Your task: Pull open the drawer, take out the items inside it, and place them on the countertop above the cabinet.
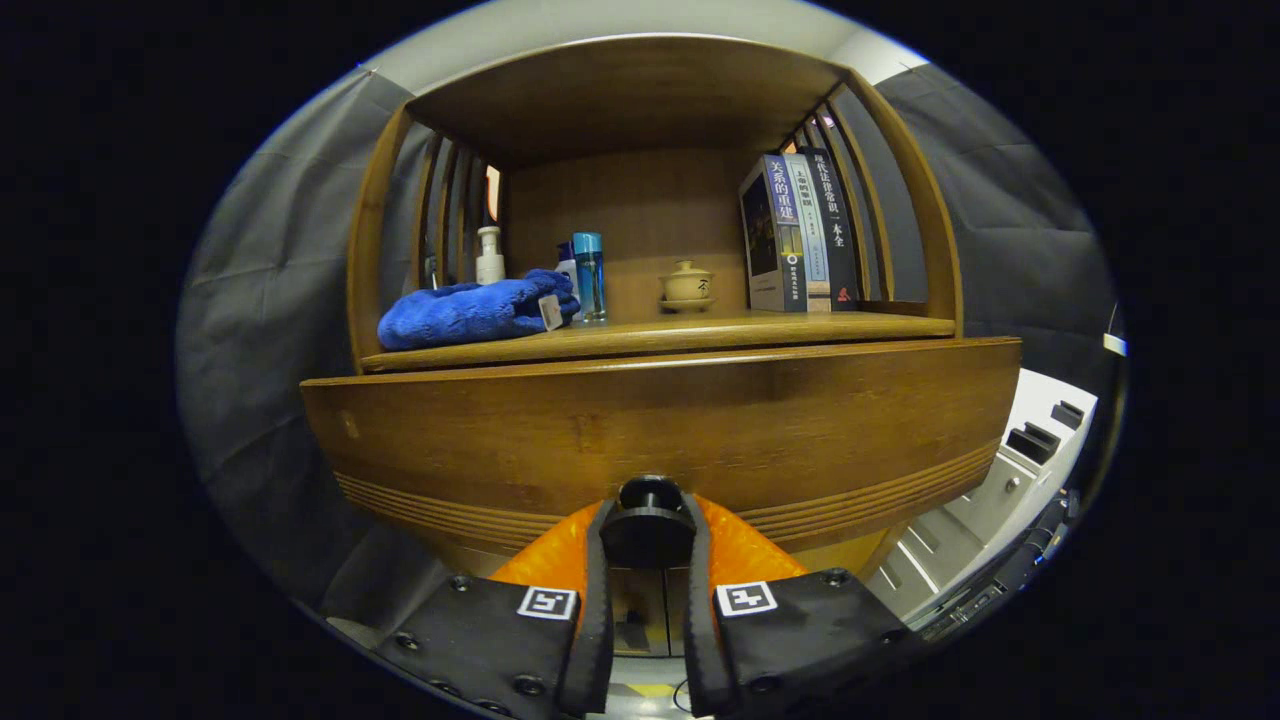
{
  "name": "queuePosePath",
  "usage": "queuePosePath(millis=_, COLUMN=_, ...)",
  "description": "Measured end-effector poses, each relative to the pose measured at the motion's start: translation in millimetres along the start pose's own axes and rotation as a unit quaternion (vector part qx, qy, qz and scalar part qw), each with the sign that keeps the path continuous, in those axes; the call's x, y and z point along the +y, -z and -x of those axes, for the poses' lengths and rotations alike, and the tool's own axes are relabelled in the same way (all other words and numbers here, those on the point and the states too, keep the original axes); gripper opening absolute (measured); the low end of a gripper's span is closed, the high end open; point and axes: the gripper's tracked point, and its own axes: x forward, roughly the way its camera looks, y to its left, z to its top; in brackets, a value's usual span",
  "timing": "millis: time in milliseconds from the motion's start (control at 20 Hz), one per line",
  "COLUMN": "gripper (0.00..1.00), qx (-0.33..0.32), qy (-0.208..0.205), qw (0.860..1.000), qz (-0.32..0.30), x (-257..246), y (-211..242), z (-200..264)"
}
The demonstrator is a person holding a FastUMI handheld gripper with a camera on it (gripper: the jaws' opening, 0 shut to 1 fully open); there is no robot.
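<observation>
A wooden drawer front (660, 430) fills the space just ahead of the fingers, below the cabinet's countertop (660, 335). A round dark knob (648, 515) sticks out of the drawer front at its lower middle. My gripper (648, 535) has both fingers pressed against the sides of that knob, shut on it. The inside of the drawer is hidden behind its front panel. The countertop lies above and beyond the fingers, inside an open wooden shelf frame.
On the countertop lie a blue towel (470, 312) at the left, a white bottle (490, 256), a blue bottle (589, 275), a small lidded teacup (687, 286) and three upright books (795, 232) at the right. White drawers (1010, 480) stand to the right.
</observation>
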Motion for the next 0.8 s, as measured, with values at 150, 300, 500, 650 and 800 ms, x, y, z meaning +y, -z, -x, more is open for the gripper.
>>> queuePosePath(millis=150, gripper=0.37, qx=0.002, qy=0.0, qw=1.0, qz=0.007, x=2, y=5, z=34)
queuePosePath(millis=300, gripper=0.37, qx=0.008, qy=-0.001, qw=1.0, qz=0.016, x=3, y=12, z=62)
queuePosePath(millis=500, gripper=0.37, qx=0.024, qy=0.0, qw=1.0, qz=0.014, x=2, y=21, z=87)
queuePosePath(millis=650, gripper=0.37, qx=0.035, qy=-0.001, qw=0.999, qz=0.011, x=2, y=23, z=99)
queuePosePath(millis=800, gripper=0.37, qx=0.056, qy=0.002, qw=0.998, qz=-0.01, x=3, y=33, z=115)
